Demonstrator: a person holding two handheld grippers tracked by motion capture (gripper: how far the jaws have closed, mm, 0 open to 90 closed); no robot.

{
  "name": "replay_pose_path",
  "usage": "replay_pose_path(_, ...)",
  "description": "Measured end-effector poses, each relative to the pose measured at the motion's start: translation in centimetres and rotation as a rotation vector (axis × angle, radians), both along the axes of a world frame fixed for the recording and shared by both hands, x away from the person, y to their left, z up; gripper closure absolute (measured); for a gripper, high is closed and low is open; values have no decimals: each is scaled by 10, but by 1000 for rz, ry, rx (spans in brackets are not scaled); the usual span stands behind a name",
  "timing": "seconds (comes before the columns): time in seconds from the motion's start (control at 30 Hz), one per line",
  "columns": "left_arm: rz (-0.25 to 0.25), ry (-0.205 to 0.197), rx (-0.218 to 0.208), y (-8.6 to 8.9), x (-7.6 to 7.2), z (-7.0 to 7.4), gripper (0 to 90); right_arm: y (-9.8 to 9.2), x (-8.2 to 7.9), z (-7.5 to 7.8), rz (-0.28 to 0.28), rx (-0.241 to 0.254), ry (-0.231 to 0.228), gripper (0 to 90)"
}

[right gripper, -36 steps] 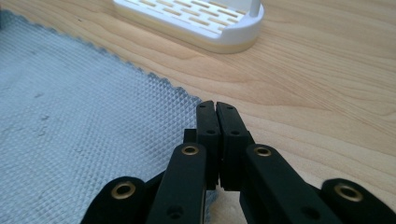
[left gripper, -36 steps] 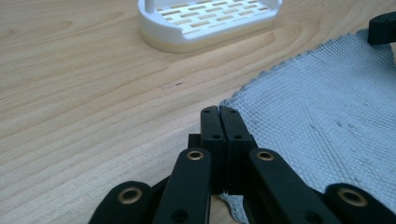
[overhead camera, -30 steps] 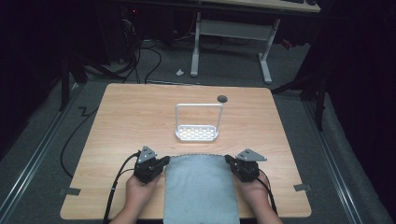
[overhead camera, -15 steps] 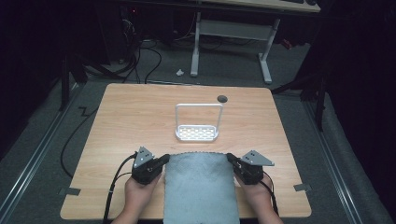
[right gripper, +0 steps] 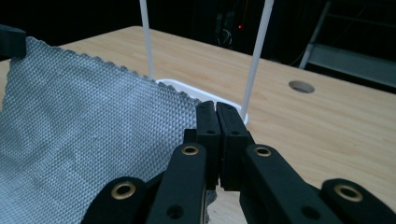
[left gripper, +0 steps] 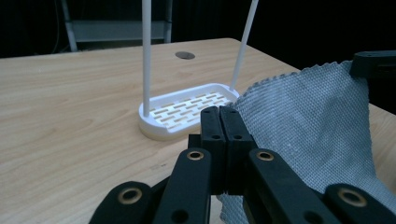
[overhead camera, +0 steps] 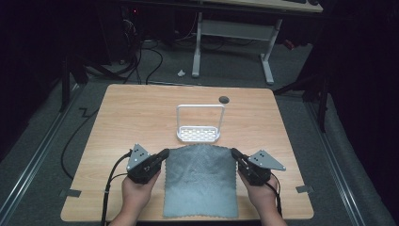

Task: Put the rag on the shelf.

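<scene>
Since a second ago I've lifted the cloth's [overhead camera: 200,181] far edge off the table, just short of the white rack [overhead camera: 199,123]. My left gripper [overhead camera: 163,154] and right gripper [overhead camera: 234,153] each clench a far corner.

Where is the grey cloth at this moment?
In the high view the grey cloth lies at the table's near edge, just in front of the white rack, with its far corners pinched by the left gripper and right gripper.

A light wooden table [overhead camera: 131,117] carries a white slotted plastic rack [overhead camera: 199,133] with a tall hoop handle; a grey woven cloth [overhead camera: 200,197] drapes its near edge.
</scene>
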State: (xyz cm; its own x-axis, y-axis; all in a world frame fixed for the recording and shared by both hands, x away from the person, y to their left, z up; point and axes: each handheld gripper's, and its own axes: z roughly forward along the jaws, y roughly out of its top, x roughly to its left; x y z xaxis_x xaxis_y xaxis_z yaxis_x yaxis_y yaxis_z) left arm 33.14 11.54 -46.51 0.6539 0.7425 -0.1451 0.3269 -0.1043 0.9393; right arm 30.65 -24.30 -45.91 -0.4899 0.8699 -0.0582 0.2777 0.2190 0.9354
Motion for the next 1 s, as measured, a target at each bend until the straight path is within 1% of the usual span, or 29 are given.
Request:
replay_pose_path(0.07, 3, -10, -4, 2, 0, 4, 894, 0, 0, 6, 2, 7, -20, 898)
replay_pose_path(0.17, 8, -30, -10, 4, 0, 10, 894, 0, 1, 10, 1, 18, -29, 898)
replay_pose_path(0.3, 7, -70, -15, 6, 1, 19, 894, 0, 3, 22, 1, 29, -60, 898)
replay_pose_path(0.37, 7, -90, -26, 6, 1, 25, 895, 0, 3, 24, 2, 35, -66, 898)
replay_pose_path(0.63, 7, -138, -44, 2, 4, 42, 896, -2, 6, 48, 2, 50, -119, 900)
replay_pose_path(0.7, 11, -150, -56, 1, 5, 46, 896, -2, 7, 52, -2, 54, -132, 900)
replay_pose_path(0.77, 15, -161, -62, 1, 7, 51, 896, -2, 7, 53, -3, 57, -135, 900)
replay_pose_path(0.83, 17, -170, -60, 1, 8, 55, 897, -2, 9, 58, -10, 65, -151, 900)
replay_pose_path(0.9, 23, -188, -59, 1, 11, 60, 897, -3, 10, 60, -16, 71, -157, 899)
replay_pose_path(1.0, 29, -197, -61, 2, 13, 64, 897, -3, 11, 63, -20, 74, -169, 900)
